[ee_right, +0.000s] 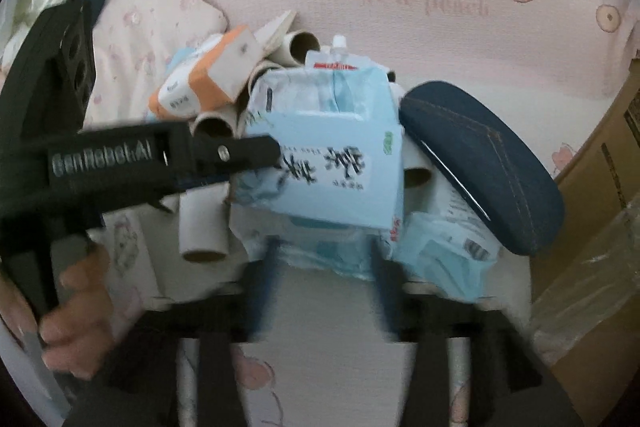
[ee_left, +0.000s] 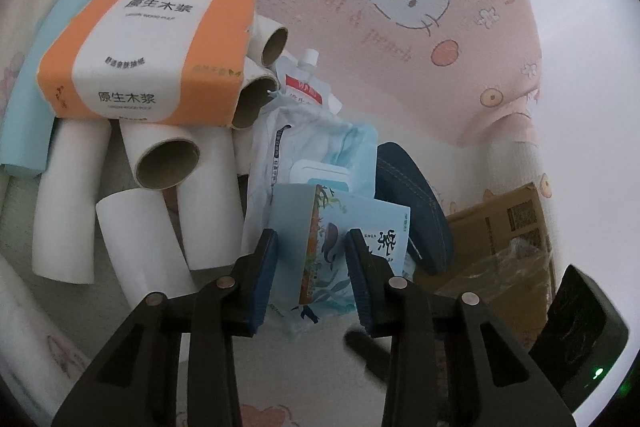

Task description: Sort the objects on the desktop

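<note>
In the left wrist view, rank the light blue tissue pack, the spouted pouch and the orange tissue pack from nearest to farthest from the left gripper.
1. Light blue tissue pack: between the left gripper fingers.
2. Spouted pouch: straight ahead, past the wipes.
3. Orange tissue pack: farthest, up left, on the cardboard tubes.

surface: pink cartoon-print sheet; on it: cardboard tubes; denim case

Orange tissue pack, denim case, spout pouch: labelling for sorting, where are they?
orange tissue pack (ee_left: 148,59), left wrist view, its top face.
denim case (ee_right: 488,163), right wrist view, its lid.
spout pouch (ee_left: 306,83), left wrist view, its red label.
</note>
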A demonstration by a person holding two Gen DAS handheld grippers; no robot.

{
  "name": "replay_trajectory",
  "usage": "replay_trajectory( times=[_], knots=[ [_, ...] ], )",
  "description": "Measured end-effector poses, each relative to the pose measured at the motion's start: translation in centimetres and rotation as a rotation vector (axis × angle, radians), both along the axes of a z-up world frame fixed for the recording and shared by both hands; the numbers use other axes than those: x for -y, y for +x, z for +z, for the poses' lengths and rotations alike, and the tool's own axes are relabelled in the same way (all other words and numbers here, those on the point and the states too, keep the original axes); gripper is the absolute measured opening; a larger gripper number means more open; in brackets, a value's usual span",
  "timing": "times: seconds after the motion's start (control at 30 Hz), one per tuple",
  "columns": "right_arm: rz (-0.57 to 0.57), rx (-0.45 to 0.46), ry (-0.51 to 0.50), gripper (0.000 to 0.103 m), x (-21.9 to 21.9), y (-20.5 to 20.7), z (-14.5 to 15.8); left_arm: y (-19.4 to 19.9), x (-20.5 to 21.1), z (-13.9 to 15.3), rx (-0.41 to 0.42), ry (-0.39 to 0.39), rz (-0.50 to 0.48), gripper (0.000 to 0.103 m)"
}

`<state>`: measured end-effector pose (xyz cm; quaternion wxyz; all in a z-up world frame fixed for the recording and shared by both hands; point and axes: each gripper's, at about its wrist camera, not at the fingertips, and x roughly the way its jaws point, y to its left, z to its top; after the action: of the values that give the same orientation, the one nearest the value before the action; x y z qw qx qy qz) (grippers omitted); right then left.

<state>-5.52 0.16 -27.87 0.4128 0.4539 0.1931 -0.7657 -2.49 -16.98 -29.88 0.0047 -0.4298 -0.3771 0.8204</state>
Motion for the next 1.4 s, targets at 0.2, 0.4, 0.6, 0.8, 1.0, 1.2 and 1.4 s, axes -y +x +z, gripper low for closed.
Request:
replay_trajectory(
  times=[0.2,0.4,0.6,0.8,1.0,1.2,1.4],
  knots=[
    [0.051,-0.088,0.034,0.069,0.1,0.0,-0.3,0.0,-0.2,0.1,-0.004,-0.012,-0.002,0.039],
    [0.098,-0.171,0.053,0.069,1.5,-0.5,-0.3,0.0,-0.2,0.1,-0.006,-0.005,-0.001,0.039],
    [0.207,-0.258,0.126,0.07,3.2,-0.3,-1.5,-0.2,0.1,-0.1,-0.003,0.006,-0.004,0.044],
    [0.23,-0.258,0.128,0.07,3.3,-0.7,-2.0,-0.2,0.2,-0.3,-0.003,0.03,-0.001,0.046],
    [0.212,-0.211,0.095,0.071,3.1,-0.9,-2.2,-0.5,-0.5,-0.1,-0.002,-0.004,-0.034,0.047],
    [0.197,-0.161,0.074,0.071,2.7,-0.9,-1.7,-0.6,-1.3,0.3,0.012,-0.056,-0.071,0.05],
    [0.204,-0.19,0.072,0.071,2.2,0.0,-0.6,0.1,-2.6,1.7,0.018,-0.109,-0.124,0.05]
  ],
)
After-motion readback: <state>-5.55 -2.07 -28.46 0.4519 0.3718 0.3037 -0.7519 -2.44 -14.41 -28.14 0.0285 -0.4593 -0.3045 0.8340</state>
